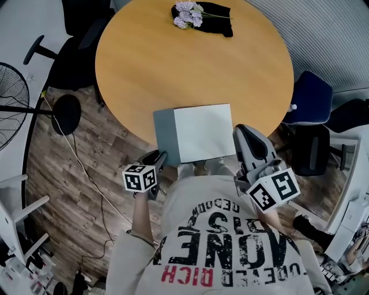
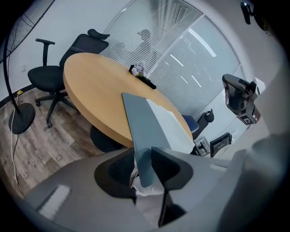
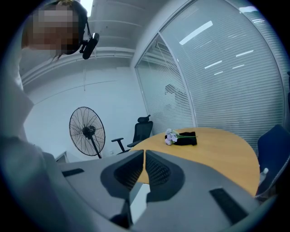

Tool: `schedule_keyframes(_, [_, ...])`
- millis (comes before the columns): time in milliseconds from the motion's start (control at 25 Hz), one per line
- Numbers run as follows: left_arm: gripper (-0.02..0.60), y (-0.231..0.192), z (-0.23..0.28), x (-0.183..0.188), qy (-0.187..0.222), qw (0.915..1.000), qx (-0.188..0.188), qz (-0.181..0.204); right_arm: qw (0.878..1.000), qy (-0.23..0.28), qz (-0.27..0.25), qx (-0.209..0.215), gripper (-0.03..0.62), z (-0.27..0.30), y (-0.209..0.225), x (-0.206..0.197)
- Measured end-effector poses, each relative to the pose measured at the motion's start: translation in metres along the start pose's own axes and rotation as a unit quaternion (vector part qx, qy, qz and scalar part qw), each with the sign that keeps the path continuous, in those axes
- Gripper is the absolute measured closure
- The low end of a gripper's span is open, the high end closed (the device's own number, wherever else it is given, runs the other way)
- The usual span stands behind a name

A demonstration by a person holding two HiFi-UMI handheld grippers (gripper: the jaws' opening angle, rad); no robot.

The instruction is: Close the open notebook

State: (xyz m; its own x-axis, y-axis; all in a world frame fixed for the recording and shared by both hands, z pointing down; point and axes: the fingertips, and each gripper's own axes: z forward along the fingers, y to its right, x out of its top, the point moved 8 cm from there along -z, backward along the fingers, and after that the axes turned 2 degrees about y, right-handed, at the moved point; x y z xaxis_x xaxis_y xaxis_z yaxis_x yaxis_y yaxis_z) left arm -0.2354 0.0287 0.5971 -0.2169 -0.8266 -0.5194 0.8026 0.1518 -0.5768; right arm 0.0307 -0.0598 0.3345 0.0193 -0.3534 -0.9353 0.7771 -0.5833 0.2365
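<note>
The notebook lies open at the near edge of the round wooden table [image 1: 150, 63], with a white page [image 1: 204, 132] facing up and a grey cover [image 1: 164, 135] on its left. In the left gripper view the cover [image 2: 140, 131] rises edge-on, tilted up off the table, with the page [image 2: 167, 122] behind it. My left gripper [image 1: 160, 157] is at the cover's near left corner, and the cover runs between the jaws of the left gripper [image 2: 144, 163]. My right gripper [image 1: 243, 131] hovers by the notebook's right edge. The jaws of the right gripper [image 3: 143, 156] are shut on nothing, and a strip of white page [image 3: 140, 199] shows below them.
Purple flowers [image 1: 187, 14] lie on a black cloth [image 1: 216, 26] at the table's far side. A standing fan [image 1: 11, 106] and black chairs [image 1: 75, 57] are at the left. A blue chair [image 1: 311, 98] stands at the right. A cable trails over the wooden floor [image 1: 75, 190].
</note>
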Motion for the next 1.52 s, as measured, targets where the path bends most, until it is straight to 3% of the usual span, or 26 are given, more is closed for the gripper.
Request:
schedule_keyframes(160, [0.462,0.000,-0.001,0.000,-0.001,1.0000,0.005,0.008,1.000,-0.001,0.003,-0.002,0.574,0.000,-0.001,-0.001])
schedule_keyframes(440, [0.491,0.000,-0.002,0.001,-0.002,0.9995,0.017,-0.025,1.000,-0.003,0.004,-0.007,0.574,0.000,0.004,-0.003])
schedule_keyframes(720, [0.552,0.004,-0.008,0.003,0.006,0.9989,0.037,-0.027,1.000,-0.002,0.004,-0.003,0.574,-0.002,0.005,-0.004])
schedule_keyframes(1520, [0.561,0.028,-0.030,0.019,0.032,0.9985,0.043,-0.009,1.000,0.002,0.008,-0.009,0.574,-0.010,0.012,-0.002])
